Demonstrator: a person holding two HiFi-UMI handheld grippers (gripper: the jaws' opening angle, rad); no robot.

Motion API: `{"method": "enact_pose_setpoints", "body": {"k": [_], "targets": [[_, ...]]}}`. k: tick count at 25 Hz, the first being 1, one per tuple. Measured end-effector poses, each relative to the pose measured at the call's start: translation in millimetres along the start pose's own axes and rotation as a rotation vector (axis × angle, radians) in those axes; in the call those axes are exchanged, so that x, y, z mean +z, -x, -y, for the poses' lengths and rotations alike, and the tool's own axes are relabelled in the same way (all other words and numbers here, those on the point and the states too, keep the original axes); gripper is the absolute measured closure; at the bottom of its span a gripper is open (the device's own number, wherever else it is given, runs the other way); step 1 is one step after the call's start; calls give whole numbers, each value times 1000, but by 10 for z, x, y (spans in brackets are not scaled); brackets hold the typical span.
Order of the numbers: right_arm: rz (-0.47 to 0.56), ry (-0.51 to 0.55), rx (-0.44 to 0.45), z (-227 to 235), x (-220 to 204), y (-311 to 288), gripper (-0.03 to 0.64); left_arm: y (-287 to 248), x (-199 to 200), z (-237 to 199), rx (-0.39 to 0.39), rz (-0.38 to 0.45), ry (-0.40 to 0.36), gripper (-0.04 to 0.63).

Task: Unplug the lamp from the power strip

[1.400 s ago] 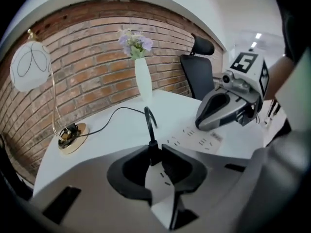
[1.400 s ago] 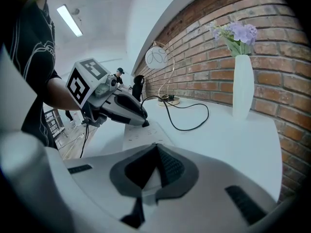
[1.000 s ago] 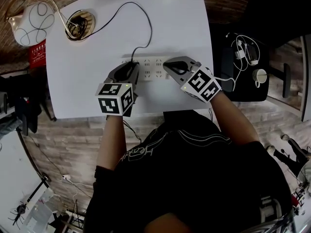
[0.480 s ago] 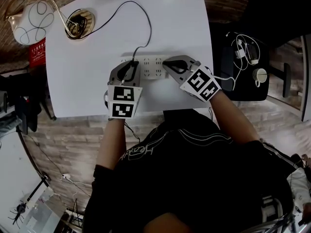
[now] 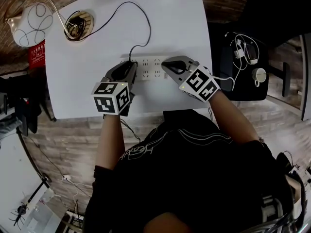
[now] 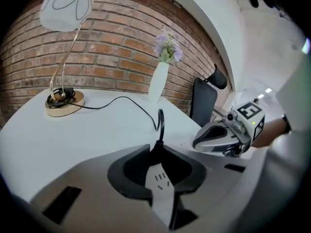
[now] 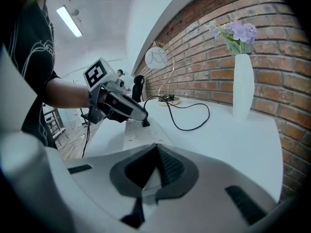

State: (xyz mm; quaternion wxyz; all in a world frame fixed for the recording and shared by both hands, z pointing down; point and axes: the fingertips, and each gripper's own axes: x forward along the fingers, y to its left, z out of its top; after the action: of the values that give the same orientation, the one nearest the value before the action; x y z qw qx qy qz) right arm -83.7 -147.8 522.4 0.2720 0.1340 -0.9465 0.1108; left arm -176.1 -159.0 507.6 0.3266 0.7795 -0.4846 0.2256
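Observation:
The white power strip (image 5: 150,68) lies across the white table (image 5: 97,47). The lamp's black plug (image 5: 130,60) sits at the strip's left end, and its cord (image 5: 146,23) loops back to the lamp base (image 5: 80,23). My left gripper (image 5: 128,67) is shut on the plug (image 6: 156,148), with the strip (image 6: 161,191) showing below the jaws. At the strip's right end my right gripper (image 5: 167,65) is shut, its tips down on the strip (image 7: 138,136). The right gripper view also shows the left gripper (image 7: 121,108) at the plug (image 7: 145,123).
The lamp's round white shade (image 5: 30,21) hangs past the table's far left corner. A white vase (image 6: 158,81) with purple flowers stands at the far edge by the brick wall. A black stand (image 5: 240,67) with cables and small items is to the right of the table.
My left gripper has rocked right, then back left, while staying at the plug. The cord's loop near the plug has shifted slightly. My right gripper has stayed on the strip.

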Motion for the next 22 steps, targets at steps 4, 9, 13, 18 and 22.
{"method": "enact_pose_setpoints", "body": {"k": [4,9,13,18,22], "targets": [[1,4,-5,-1,-4,2,620,1,9,30,59,-28,-134,529],[2,5,-2,2,-4,5,620,15,0,105,178,-80,-420,537],[1,14,-6,5,-4,5,620,26,-21,148,198,-87,-528,540],[2,6,-1,1,1,4,620,53,23,66,58,-32,-206,543],[1,8,-5,2,-2,-1,620,28,36,29,-3,-31,-89,541]]}}
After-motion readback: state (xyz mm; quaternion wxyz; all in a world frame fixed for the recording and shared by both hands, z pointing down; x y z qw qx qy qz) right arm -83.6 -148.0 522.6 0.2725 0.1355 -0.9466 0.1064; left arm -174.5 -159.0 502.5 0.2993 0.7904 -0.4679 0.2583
